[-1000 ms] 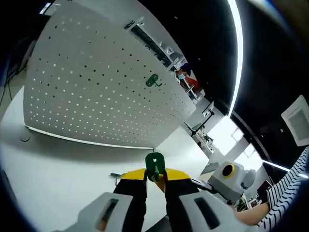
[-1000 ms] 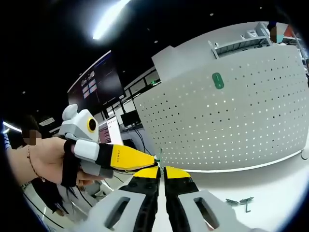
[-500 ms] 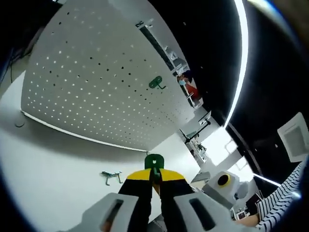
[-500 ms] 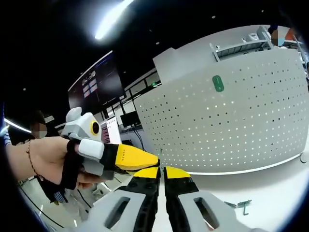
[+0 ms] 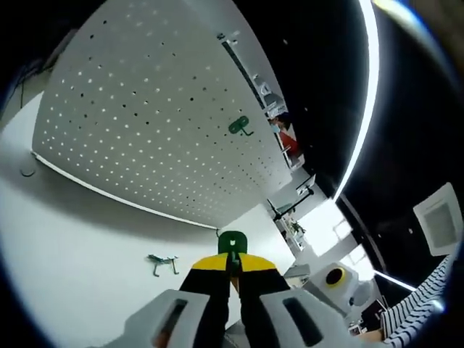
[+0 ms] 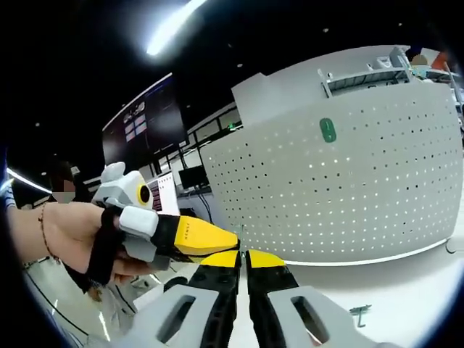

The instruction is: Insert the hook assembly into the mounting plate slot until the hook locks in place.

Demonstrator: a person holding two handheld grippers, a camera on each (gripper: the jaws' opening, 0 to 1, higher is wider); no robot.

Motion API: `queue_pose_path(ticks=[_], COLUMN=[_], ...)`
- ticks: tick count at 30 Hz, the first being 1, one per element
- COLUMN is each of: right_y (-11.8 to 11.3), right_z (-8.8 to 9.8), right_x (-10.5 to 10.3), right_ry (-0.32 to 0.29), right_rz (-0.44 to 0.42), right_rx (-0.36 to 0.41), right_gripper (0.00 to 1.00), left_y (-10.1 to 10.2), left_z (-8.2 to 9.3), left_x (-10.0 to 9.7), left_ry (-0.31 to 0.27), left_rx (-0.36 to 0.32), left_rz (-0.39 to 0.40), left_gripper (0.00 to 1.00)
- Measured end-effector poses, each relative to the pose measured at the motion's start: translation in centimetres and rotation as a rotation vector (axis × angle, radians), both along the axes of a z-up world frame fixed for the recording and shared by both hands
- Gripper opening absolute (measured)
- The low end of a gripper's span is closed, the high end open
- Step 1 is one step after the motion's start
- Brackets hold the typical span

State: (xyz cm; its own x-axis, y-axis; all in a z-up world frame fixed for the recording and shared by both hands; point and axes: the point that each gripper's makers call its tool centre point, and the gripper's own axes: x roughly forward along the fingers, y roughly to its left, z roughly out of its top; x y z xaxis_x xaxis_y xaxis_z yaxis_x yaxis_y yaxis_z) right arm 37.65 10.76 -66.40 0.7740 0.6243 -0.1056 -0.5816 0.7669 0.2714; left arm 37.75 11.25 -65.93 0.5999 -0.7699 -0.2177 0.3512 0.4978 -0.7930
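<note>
The green hook assembly [image 5: 232,243] is a small flat plate with a slot in its face, pinched upright between the closed yellow-tipped jaws of the left gripper [image 5: 231,267], held above the white counter [image 5: 80,246] in front of the pegboard mounting plate [image 5: 138,123]. A second green hook [image 5: 240,127] already hangs high on that perforated white board, seen as a green oval in the right gripper view [image 6: 328,130]. The right gripper [image 6: 242,258] has its jaws pressed together on nothing. Small metal clips [image 5: 161,262] lie on the counter near the board's lower edge. Writing on the left gripper's yellow jaw is too small to read. Since half a second ago the left gripper view has swung slightly, the board looming larger; the hook assembly remains clamped.
</note>
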Motion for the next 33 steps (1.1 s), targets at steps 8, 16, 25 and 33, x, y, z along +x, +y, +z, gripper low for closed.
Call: queue_pose_path(ticks=[8,16,25,33], right_y=[0.56,0.73,0.38,-0.09], right_z=[-0.31,-0.18,0.07,0.52], right_x=[0.04,0.22,0.2,-0.52], right_ry=[0.004,0.009,-0.004,-0.014], right_rz=[0.02,0.044,0.037,0.036], right_rx=[-0.037,-0.059,-0.087,-0.103], right_gripper=[0.0,0.01,0.02,0.04], left_y=[0.48,0.53,0.08,0.15], left_z=[-0.25,0.07,0.26,0.1], left_x=[0.01,0.18,0.31,0.21], left_ry=[-0.024,-0.072,-0.116,-0.137], left_rx=[0.056,0.141,0.206,0.248], left_rz=[-0.016,-0.04,-0.064,-0.065], left_gripper=[0.02,0.01,0.01,0.01])
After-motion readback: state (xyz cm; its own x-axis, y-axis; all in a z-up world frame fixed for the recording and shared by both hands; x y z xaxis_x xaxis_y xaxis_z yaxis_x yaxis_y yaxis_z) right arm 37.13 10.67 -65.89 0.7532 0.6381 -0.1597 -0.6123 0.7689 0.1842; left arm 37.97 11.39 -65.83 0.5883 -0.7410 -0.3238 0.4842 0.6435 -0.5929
